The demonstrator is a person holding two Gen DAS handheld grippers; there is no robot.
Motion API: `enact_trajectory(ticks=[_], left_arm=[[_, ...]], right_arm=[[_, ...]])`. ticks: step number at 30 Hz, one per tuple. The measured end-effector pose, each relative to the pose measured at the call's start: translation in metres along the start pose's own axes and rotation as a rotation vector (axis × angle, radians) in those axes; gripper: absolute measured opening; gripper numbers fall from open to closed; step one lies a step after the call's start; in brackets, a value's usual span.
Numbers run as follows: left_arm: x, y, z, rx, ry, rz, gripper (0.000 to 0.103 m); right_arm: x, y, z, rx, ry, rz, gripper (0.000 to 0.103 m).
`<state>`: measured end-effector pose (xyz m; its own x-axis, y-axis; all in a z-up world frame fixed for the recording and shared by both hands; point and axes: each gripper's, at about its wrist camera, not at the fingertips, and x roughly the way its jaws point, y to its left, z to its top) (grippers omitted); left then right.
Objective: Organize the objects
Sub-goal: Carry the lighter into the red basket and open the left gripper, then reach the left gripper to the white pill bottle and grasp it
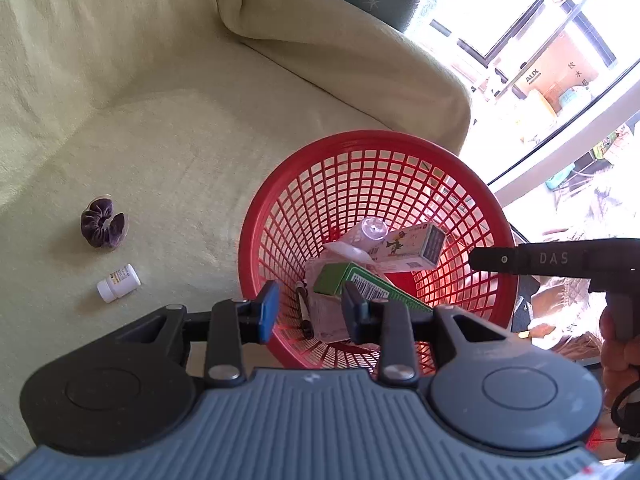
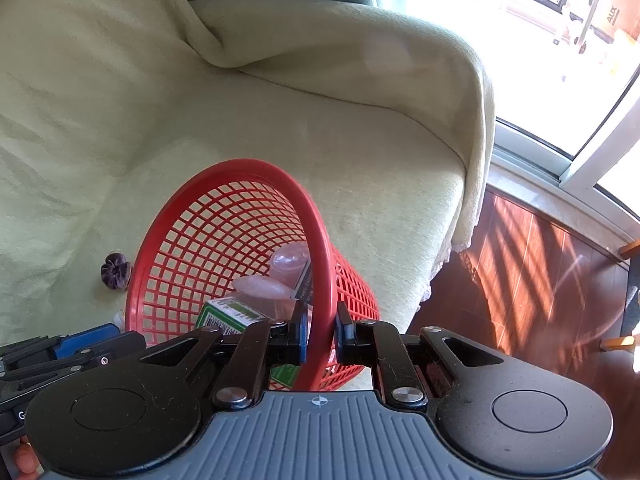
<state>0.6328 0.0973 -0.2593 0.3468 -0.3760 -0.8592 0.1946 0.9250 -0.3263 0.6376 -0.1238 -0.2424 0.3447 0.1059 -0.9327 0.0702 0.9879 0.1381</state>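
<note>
While the right gripper (image 2: pixel 321 334) clamps the near rim of the red basket (image 2: pixel 320 248), one pad inside the mesh and one outside, the left gripper (image 1: pixel 310 308) hangs over the basket's mouth with its jaws parted and nothing between them. Below and just ahead of the left fingertips lie the things already gathered: a green box (image 1: pixel 340 280), a white carton (image 1: pixel 412 246) printed with a cartoon figure, a clear bottle (image 1: pixel 370 232) and a dark pen (image 1: pixel 304 312) leaning on the mesh. The basket sits on a pale green sofa cover (image 1: pixel 160 140), close to the cushion's outer edge, and looks tipped toward the right tongs in the right wrist view.

Two things remain out on the cover, well off to the left of the left gripper: a small white pill bottle (image 1: pixel 119 283) lying on its side, and beyond it a purple velvet scrunchie (image 1: pixel 103 223). Judging by the empty left jaws above the basket, a drop seems just finished and the next fetch is due. That calls for swinging the left tongs leftward and down to the pill bottle, the nearer of the two, closing across its round body, not along it, so it cannot roll away, while the right tongs steady the basket.
</note>
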Motion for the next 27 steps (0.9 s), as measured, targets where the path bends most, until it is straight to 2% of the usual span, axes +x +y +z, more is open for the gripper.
enact_trajectory(ticks=[14, 27], left_arm=[[-0.019, 0.051, -0.013, -0.048, 0.000, 0.118, 0.031], [-0.007, 0.095, -0.021, -0.071, 0.045, 0.238, 0.032]], right_arm=[[0.000, 0.002, 0.000, 0.003, 0.000, -0.013, 0.010], [0.001, 0.003, 0.000, 0.008, 0.005, -0.031, 0.010]])
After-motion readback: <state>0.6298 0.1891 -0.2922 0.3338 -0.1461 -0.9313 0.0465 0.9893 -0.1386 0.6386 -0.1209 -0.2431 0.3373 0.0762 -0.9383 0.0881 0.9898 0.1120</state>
